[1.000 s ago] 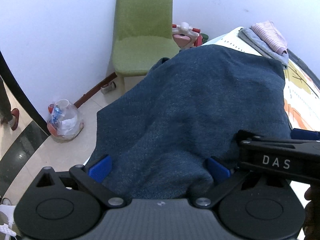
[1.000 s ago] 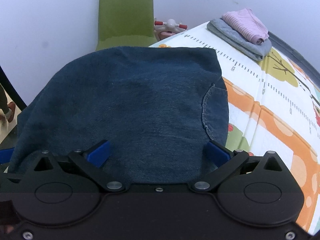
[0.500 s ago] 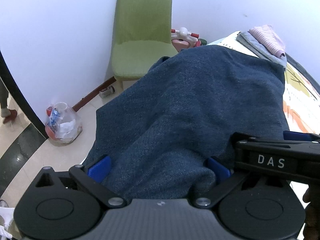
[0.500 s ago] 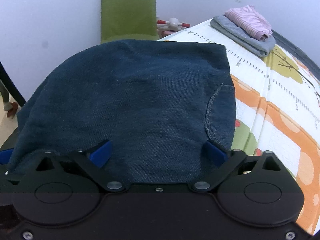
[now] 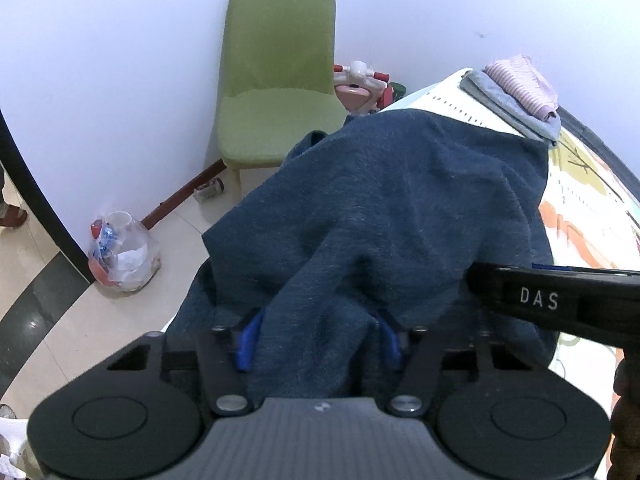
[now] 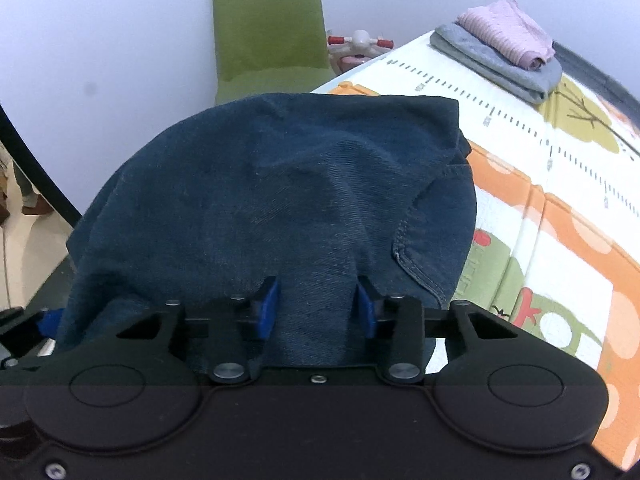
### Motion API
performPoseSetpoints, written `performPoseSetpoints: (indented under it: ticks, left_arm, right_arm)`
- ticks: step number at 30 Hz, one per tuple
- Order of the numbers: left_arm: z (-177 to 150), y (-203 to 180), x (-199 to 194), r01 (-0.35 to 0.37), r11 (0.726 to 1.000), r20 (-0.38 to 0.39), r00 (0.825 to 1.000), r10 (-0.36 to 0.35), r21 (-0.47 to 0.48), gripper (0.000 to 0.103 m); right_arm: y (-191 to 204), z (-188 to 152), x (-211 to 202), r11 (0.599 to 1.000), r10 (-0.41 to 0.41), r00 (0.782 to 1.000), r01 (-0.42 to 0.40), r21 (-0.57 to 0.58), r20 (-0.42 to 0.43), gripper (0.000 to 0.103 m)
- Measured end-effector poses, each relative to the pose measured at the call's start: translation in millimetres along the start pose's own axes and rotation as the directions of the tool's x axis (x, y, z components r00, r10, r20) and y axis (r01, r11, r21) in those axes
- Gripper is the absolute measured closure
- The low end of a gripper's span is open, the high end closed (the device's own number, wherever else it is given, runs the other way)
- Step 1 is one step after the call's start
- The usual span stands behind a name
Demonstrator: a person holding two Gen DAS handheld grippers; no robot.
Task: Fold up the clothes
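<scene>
A dark blue denim garment [image 5: 400, 208] lies spread on the mat, and its left part hangs over the edge. My left gripper [image 5: 318, 336] sits at its near hem. Its jaws are closing, and the blue pads [image 5: 248, 340] pinch a raised ridge of the cloth. In the right wrist view the same denim [image 6: 280, 200] shows a stitched pocket on its right. My right gripper [image 6: 318, 304] is closing too, with a fold of denim squeezed between its pads [image 6: 268, 308]. The right gripper's black body [image 5: 552, 304] crosses the left wrist view on the right.
A colourful play mat [image 6: 560, 200] covers the surface. A folded grey and pink pile [image 6: 504, 44] rests at its far end. Beyond the edge stand a green chair [image 5: 276, 80], a toy scooter [image 5: 360, 84] and a plastic bag [image 5: 120, 256] on the tiled floor.
Both pairs of jaws have come in from wide apart and gathered the flat denim hem into a ridge between the pads. Neither hand has shifted noticeably.
</scene>
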State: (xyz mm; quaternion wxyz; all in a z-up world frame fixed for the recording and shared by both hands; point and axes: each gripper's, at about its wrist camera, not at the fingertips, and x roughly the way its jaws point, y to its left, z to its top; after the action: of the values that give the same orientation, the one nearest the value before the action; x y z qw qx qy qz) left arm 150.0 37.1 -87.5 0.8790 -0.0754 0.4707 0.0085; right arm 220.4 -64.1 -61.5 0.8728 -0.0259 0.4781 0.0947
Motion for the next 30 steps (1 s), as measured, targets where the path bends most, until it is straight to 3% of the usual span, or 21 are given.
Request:
performPoseSetpoints:
  ticks: [7,13,30]
  left_arm:
    - [1,-2,-19,0.019,1.0,0.026,0.999,-0.019,-0.007,0.073]
    - [1,-4,-35,0.049,0.999,0.046,0.998,-0.049,-0.011,0.083]
    - [-10,-48,-61,0.143,0.987,0.045,0.988,-0.146,0.071,0.087]
  right_arm:
    - [-9,2,-13,0.999,0.03,1.0,-0.03,0.043,-0.002,0.077]
    - [-16,2,-32,0.997,0.042,0.999,-0.043,0.064,0.021,0.086]
    - [-52,-6,-73,0.994,-0.007,0.997,-0.002,0.111,0.073,0.092]
